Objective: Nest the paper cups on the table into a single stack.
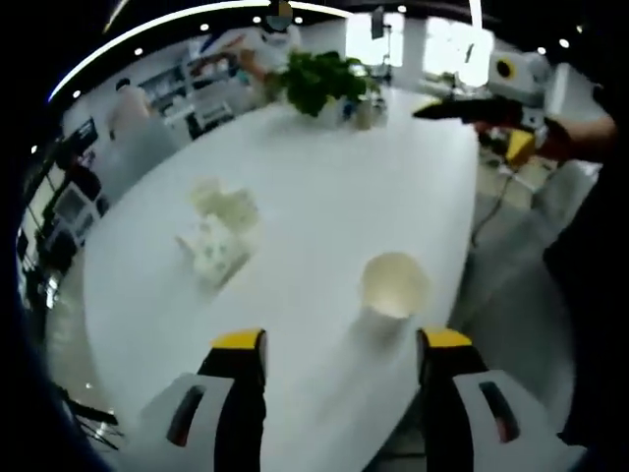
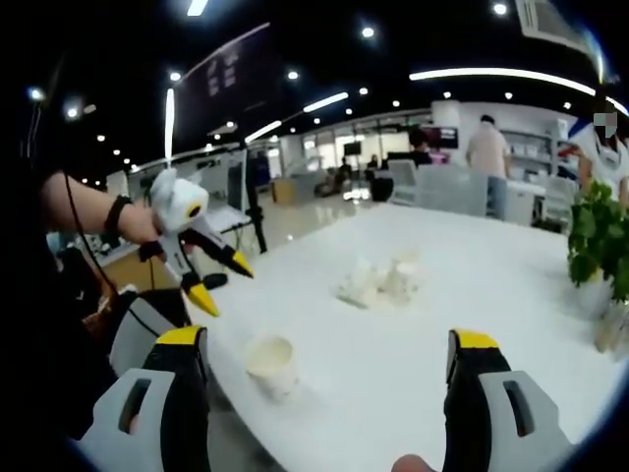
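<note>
Cups: one paper cup (image 1: 394,284) stands near the white worktop's (image 1: 324,197) edge, a crumpled cluster (image 1: 221,234) lies farther in. Left gripper (image 2: 218,279) and right gripper (image 2: 324,369) hover released, fingers spread, grasping nothing.

One cup (image 1: 394,284) stands alone on the one table (image 1: 324,197), plus one blurred white cluster (image 1: 221,234) (its cups can't be counted). One plant (image 1: 319,81), two grippers.
</note>
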{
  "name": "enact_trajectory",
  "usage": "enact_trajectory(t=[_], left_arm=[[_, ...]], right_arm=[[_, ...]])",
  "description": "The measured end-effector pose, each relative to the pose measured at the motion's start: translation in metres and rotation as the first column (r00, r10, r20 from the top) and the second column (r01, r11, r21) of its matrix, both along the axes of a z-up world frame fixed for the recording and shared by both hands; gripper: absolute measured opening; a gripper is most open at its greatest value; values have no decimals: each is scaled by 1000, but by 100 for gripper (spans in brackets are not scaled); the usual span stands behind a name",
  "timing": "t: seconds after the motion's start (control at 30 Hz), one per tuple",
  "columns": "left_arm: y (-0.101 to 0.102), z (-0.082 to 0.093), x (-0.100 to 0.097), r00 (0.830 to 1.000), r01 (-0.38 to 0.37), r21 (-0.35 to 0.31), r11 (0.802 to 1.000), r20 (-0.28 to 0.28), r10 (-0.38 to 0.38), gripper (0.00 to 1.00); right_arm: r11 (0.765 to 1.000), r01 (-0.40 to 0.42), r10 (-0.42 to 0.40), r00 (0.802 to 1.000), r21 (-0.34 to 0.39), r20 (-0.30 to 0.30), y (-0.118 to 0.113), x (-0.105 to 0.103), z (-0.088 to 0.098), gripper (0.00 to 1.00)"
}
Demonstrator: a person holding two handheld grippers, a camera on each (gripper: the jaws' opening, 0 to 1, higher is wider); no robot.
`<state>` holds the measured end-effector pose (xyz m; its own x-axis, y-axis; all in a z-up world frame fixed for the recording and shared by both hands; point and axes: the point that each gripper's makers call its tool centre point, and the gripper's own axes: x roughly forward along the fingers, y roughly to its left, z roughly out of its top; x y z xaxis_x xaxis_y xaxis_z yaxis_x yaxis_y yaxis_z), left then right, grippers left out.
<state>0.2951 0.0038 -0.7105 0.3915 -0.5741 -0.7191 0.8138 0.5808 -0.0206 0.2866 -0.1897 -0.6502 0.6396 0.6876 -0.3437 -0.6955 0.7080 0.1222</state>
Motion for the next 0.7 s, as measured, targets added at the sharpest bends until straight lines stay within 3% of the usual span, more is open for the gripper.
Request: enact_trajectory(t=[0.2, 0.7], left_arm=[[2, 12, 13, 998, -55, -85, 995, 6, 56, 67], [16, 14, 22, 991, -124, -144, 982, 38, 130, 79]], right_arm=[[1000, 17, -17, 1000, -6, -4, -3, 2, 0, 100], [999, 31, -30, 1000, -29, 4, -6, 7, 2, 100]])
